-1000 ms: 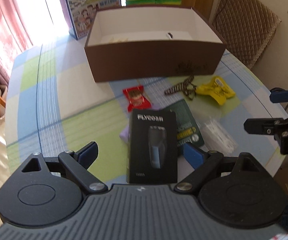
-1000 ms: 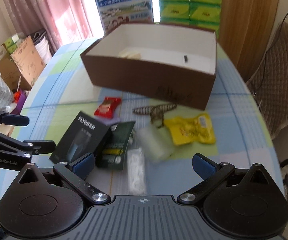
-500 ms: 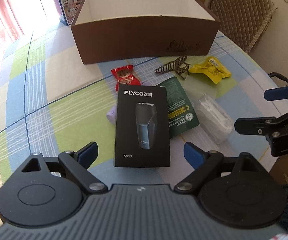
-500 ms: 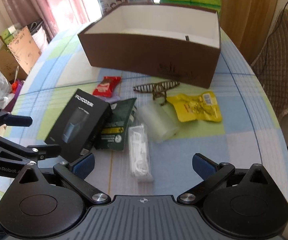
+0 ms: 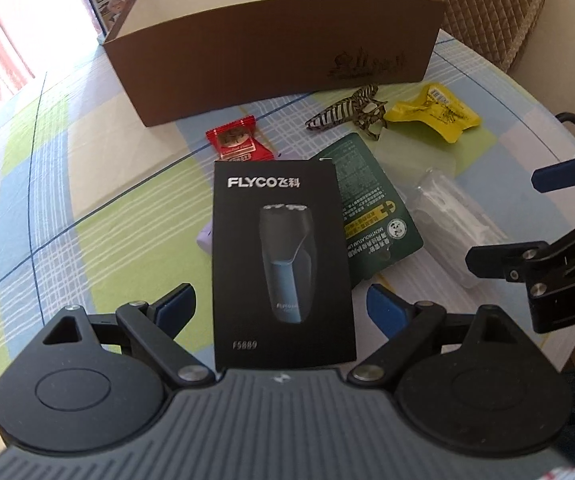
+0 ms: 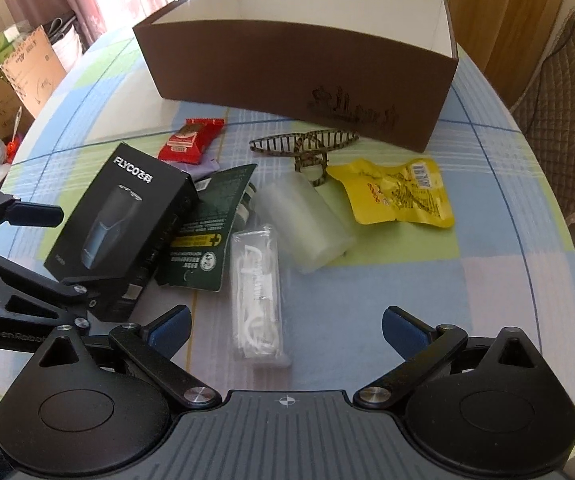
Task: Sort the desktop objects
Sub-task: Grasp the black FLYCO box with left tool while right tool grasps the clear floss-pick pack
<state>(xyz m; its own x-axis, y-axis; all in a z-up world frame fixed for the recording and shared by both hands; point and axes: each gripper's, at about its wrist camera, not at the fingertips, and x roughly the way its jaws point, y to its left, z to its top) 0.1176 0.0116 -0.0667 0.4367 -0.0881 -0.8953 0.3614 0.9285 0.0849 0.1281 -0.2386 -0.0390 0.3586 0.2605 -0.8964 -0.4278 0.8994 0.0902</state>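
The left gripper (image 5: 281,306) is spread wide, its blue pads flanking the near end of the black rectangular FLYCO shaver box (image 5: 283,260) without gripping it. The right gripper (image 6: 285,326) is equally wide and empty above a clear packet of white floss picks (image 6: 257,276) lying right of the shaver box. Beyond the shaver box stands the open brown cardboard box (image 6: 299,60).

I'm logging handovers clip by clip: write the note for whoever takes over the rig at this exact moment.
Left gripper: open, astride the near end of the black Flyco shaver box, not clamped.
Right gripper: open, empty, just short of the clear packet of white floss picks.
Still on the checked tablecloth: red candy wrapper, dark green sachet, striped hair claw, yellow snack pouch, translucent roll.
Brown cardboard box: contents not visible. All these items remain to be sorted.
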